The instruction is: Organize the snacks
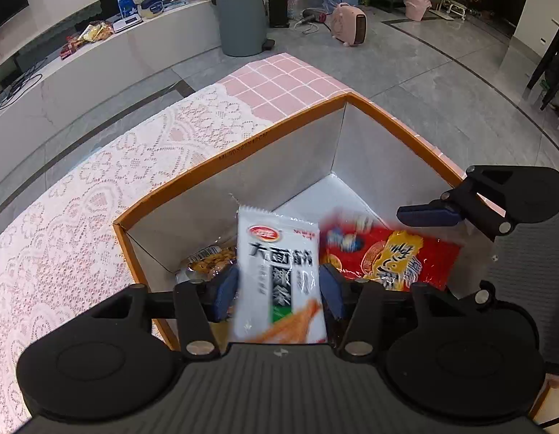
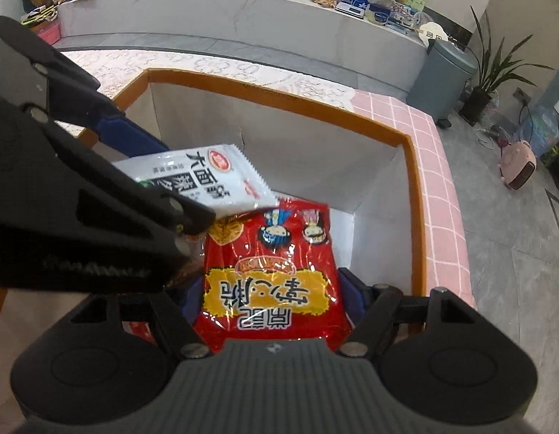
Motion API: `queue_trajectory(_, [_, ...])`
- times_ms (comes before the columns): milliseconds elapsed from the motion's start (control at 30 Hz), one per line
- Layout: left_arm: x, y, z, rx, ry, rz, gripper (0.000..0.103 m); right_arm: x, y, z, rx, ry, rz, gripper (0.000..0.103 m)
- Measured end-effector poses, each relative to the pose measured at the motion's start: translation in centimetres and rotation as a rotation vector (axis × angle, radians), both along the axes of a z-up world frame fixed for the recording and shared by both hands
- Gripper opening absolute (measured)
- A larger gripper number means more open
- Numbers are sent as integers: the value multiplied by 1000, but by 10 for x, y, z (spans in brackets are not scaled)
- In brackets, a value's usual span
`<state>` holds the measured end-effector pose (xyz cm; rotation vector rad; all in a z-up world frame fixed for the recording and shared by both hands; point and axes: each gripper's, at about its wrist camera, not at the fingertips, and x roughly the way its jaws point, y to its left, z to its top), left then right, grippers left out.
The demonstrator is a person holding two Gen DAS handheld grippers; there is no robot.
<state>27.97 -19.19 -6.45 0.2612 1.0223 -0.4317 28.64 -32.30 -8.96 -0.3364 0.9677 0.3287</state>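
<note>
Lace tablecloth (image 1: 80,195), peanut packet (image 1: 210,258) visible only from left wrist

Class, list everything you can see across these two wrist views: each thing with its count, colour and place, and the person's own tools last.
white snack packet: one, white with dark print, between the left claw's pads, over the box
red snack packet: one, red and yellow, between the right claw's pads, over the box
brown snack bag: one, at the box bottom
box: one, orange rim, white inside, on the table
lace cloth: one, white, over pink checked cover
bin: one, grey, on the floor
heater: one, pink, on the floor
left claw: black, blue pads
right claw: black, blue pads
</note>
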Motion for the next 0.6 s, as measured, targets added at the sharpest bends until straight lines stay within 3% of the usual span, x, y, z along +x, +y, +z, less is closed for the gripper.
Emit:
queue_trajectory(67, [-1,3,3,-15,-6,8,68,1,-1,1,-1,-4,-3,74])
queue_trajectory(133, [-4,5,9,-30,-15,14,70,-3,-1,4,-4,-14,-13,84])
queue_trajectory(400, [-28,19,42,-48,-64,8,70,-19,-2,26,28,-39,-50,85])
queue_trajectory(600, [-62,40,85,-117,-183,13,70,-43,-2,59,67,-80,-76,85])
